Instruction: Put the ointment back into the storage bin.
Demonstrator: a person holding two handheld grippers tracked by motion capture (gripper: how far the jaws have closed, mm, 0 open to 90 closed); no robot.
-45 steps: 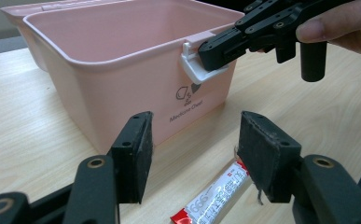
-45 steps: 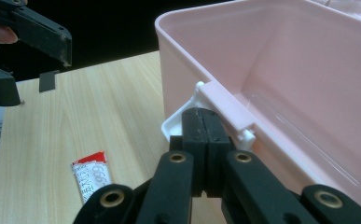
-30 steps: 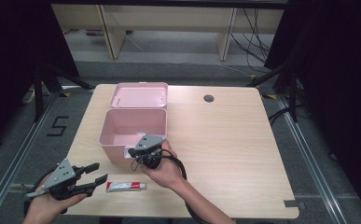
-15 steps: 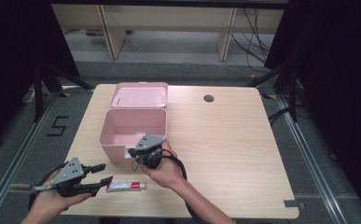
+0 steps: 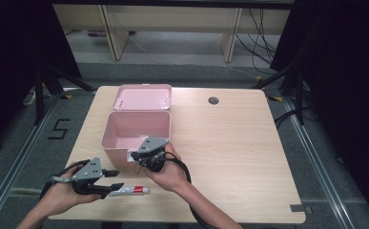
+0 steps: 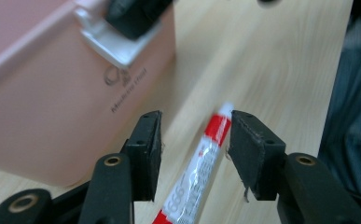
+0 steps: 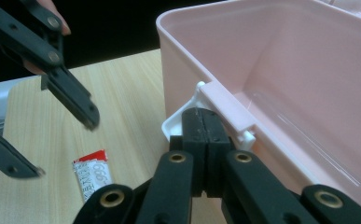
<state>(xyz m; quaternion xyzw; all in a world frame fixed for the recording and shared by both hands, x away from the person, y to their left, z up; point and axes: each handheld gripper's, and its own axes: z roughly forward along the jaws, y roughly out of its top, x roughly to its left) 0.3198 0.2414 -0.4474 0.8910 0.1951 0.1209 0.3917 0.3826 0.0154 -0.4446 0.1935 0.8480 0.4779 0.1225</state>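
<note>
At the table's near edge, the left gripper (image 6: 194,154) straddles the red-and-white tube (image 6: 200,165) with jaws apart, apparently to pick it; the right gripper (image 7: 201,126), jaws pressed together, pins the pink box's (image 5: 125,131) white latch (image 7: 180,122), probably steadying it

I see a light wood tabletop (image 5: 230,157) with rounded corners. A small round cable hole (image 5: 213,100) sits near its far edge, right of centre. A grey tape patch (image 5: 297,208) marks the near right corner. On the grey floor (image 5: 25,143) to the left, black tape forms a "5" (image 5: 58,129). Metal rails (image 5: 315,157) run along the floor on both sides. Beyond the far edge are pale wooden frame legs (image 5: 110,28) and loose dark cables (image 5: 261,28). Black stand legs (image 5: 48,81) splay at far left.
</note>
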